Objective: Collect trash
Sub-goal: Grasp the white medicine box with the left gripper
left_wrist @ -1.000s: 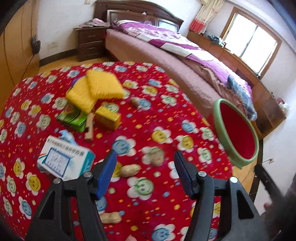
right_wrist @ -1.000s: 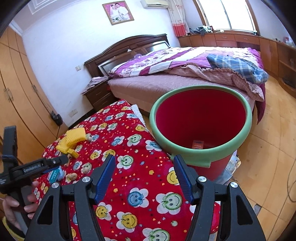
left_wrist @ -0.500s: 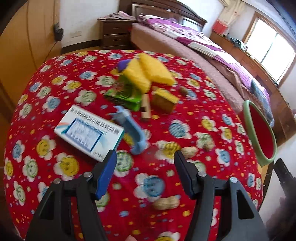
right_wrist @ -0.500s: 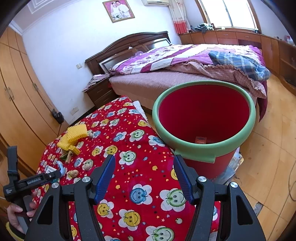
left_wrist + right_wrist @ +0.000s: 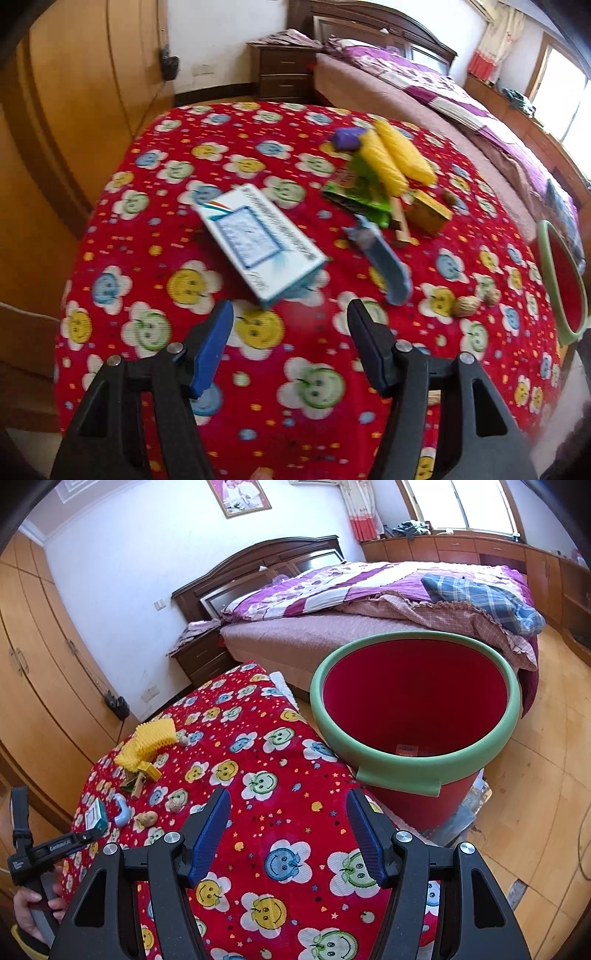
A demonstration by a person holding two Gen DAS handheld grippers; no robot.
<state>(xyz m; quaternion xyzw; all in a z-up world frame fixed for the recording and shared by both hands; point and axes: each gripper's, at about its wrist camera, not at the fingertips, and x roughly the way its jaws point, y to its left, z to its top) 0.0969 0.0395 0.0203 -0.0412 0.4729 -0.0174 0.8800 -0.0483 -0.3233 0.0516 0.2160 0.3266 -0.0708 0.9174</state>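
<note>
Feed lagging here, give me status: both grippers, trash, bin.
Left gripper open, empty, facing white-and-blue box. Right gripper open, empty, near red bin. Peanut and wrappers on table. Path unobstructed.

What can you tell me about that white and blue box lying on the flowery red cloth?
The box is a flat rectangular carton, apparently cardboard, white with a blue-framed panel, a small coloured stripe at one corner and teal side faces; its print is too blurred to read. It looks closed and lies on its broad face, skewed, on the red tablecloth. A light blue object lies beside it. The open left gripper sits just short of it, not touching.
</note>
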